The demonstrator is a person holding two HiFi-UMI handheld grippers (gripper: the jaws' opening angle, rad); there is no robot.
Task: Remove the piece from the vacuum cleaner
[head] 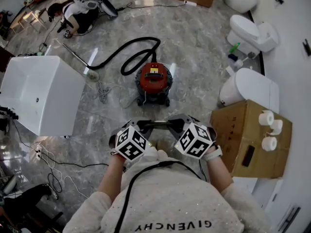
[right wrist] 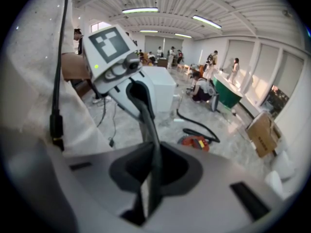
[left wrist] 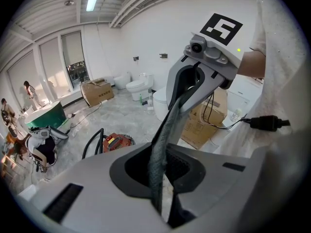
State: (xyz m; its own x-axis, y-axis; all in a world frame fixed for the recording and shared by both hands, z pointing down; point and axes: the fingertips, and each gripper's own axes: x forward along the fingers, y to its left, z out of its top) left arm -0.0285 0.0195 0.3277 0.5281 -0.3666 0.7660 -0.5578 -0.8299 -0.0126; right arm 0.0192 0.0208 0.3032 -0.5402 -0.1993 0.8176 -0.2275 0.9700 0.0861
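A red canister vacuum cleaner (head: 153, 79) stands on the marble floor ahead of me. Its black hose (head: 133, 50) loops off to the left into a metal wand (head: 75, 56). It also appears small in the left gripper view as the vacuum cleaner (left wrist: 116, 142) and in the right gripper view as the vacuum cleaner (right wrist: 197, 142). Both grippers are held close to my chest, well short of it, and point at each other. My left gripper (head: 148, 125) (left wrist: 176, 108) and right gripper (head: 171, 124) (right wrist: 146, 111) each have their jaws together on nothing, tips almost meeting.
A white tub-like unit (head: 41, 93) stands at the left. At the right stands a cardboard box (head: 243, 130) with paper rolls on top. Toilets (head: 250, 30) line the right wall. Loose cables (head: 53, 166) lie on the floor at lower left. A person (head: 80, 11) crouches far back left.
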